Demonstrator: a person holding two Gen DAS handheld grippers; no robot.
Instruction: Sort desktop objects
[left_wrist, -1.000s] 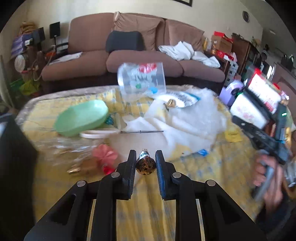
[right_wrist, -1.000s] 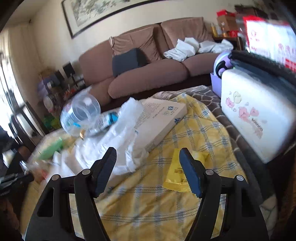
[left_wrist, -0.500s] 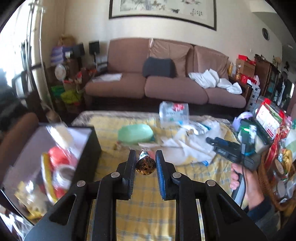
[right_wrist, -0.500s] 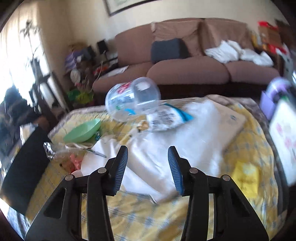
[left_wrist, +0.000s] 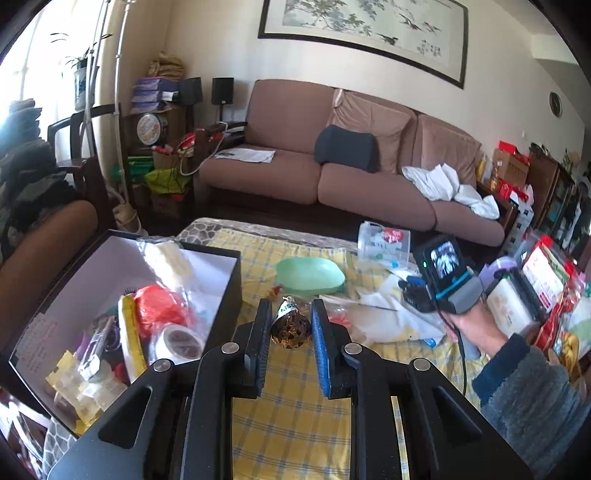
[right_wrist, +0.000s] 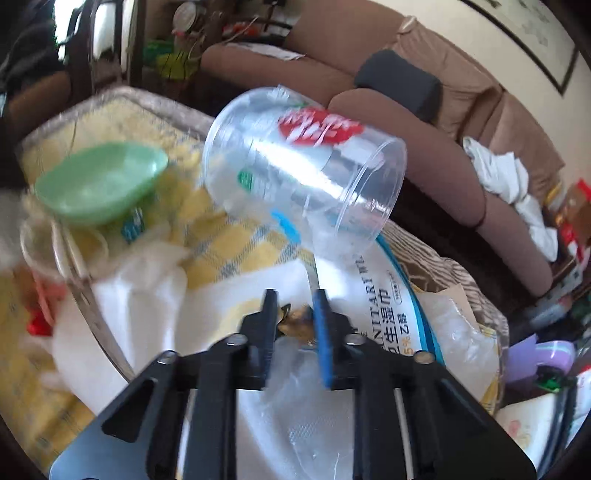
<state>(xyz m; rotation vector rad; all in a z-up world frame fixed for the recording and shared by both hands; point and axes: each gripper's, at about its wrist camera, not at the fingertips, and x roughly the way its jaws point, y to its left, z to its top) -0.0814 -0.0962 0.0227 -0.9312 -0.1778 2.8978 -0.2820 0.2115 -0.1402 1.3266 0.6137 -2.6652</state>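
Above the tablecloth (left_wrist: 295, 424), left gripper (left_wrist: 290, 328) pinches a foil candy (left_wrist: 290, 331); right gripper (right_wrist: 295, 317) (just closing) nips gold foil (right_wrist: 295, 325).

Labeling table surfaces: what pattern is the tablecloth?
Yellow plaid with blue-grey lines; the tablecloth shows best in the left wrist view.

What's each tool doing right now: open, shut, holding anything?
Left tool: shut on the foil-wrapped chocolate.
Right tool: has just been closing around a small gold-wrapped candy; whether the pads press it cannot be told.
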